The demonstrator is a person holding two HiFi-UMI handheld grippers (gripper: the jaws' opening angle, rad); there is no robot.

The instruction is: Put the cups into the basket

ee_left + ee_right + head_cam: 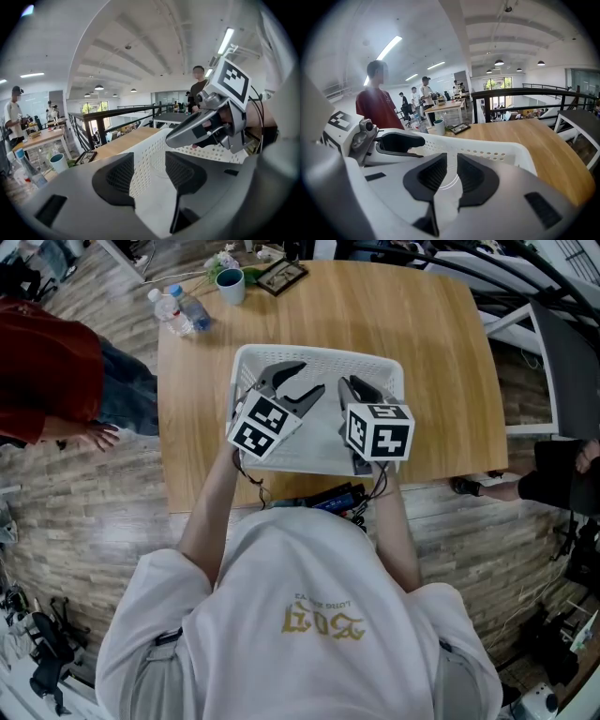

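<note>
Over the basket [319,357] on the counter [431,362] hang left tongs [147,176], half apart, and right tongs [451,176], narrow, both empty, while one cup [230,284] stands unbinned at the counter's far corner, well apart.

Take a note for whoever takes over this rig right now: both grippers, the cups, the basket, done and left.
Left gripper: jaws apart, empty, over the white perforated plastic basket.
Right gripper: jaws nearly together over the basket; thin pale arc in the gap, unclear what.
Teal cup: far left corner of the wooden table, beside clear plastic bottles.
Done: no cup visible in the basket.
Left: fetch the teal cup, set it in.
</note>
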